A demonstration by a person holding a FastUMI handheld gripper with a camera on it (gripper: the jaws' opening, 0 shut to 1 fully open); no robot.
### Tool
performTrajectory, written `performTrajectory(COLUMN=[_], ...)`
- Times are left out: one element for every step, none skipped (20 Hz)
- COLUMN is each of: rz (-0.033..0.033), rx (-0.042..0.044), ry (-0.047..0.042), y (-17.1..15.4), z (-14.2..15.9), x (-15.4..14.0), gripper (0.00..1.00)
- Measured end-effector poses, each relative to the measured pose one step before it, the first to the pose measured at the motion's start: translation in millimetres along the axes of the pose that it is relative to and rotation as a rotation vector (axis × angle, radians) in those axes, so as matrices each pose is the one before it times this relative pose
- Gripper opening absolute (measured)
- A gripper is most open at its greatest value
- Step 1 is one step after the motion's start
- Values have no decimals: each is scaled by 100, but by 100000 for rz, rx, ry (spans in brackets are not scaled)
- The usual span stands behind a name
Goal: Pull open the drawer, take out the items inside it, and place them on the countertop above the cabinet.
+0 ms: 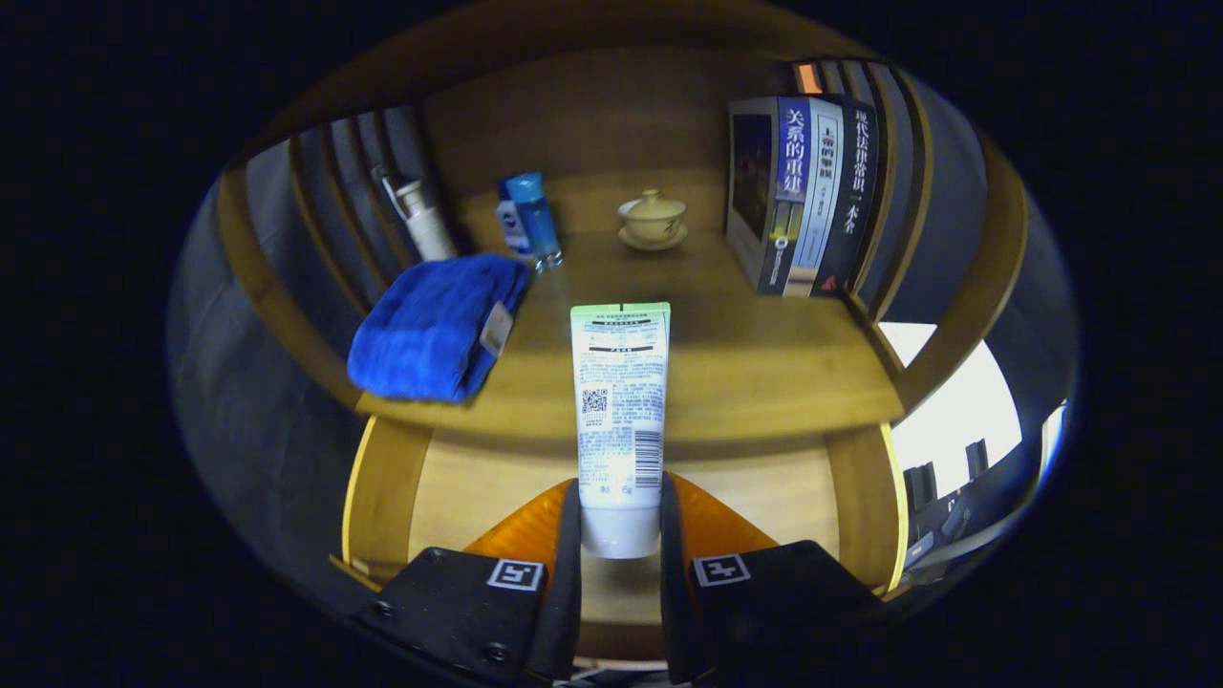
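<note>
A white tube with a green crimped end [619, 411] stands upright between my fingers, cap end down. My gripper [619, 521] is shut on the tube's lower part, both fingers pressing its sides. The tube's top reaches up in front of the wooden countertop [764, 363]. Below the countertop's front edge lies the open wooden drawer [382, 487], its inside mostly hidden behind my fingers and the tube.
On the countertop a folded blue towel [435, 325] lies left, with a white bottle [425, 222] and a blue bottle [533, 218] behind it. A lidded teacup on a saucer [654, 220] sits at the back. Upright books [803, 191] stand right.
</note>
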State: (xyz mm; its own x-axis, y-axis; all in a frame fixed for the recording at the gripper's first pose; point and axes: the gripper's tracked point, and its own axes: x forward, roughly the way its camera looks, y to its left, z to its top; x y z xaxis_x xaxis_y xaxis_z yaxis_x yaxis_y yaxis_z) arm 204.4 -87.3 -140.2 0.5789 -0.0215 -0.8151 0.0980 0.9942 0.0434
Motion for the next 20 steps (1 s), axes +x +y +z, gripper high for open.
performTrajectory(rz=[-467,-311,-88,-122,627,1198,765,62,-1516,-1525,-472,48,-420,170,3,-1,638,-465,387,118], rx=[2798,2250,1364,1061,1709,2081,1524,399,188,-107,-512,95,-998,-1061,-1437,-1087,-433,-254,-9,-121], ry=[172,491,527,-28,-823,-1365,343,966,367,506,418,-2461,312,-1263,-469,-930,-998,-700,-218,-248], y=[-20,158,165,277,552,660,394,196,-259,-224,111,129,-335,27,-90,-139,287,0,90,96], z=[656,625,815,698,711,530,71,-120,-83,-108,-155,585,-150,194,-34,51,-80,265,-26,92], x=[1149,1003,1067,1040,681,696,505,569,383,388,89,121,237,12,160,79,-20,-448,254,-299], gripper=[43,43,43,43,43,43,43,44,44,45,45,44,46,46,48,52,56,60,64,68])
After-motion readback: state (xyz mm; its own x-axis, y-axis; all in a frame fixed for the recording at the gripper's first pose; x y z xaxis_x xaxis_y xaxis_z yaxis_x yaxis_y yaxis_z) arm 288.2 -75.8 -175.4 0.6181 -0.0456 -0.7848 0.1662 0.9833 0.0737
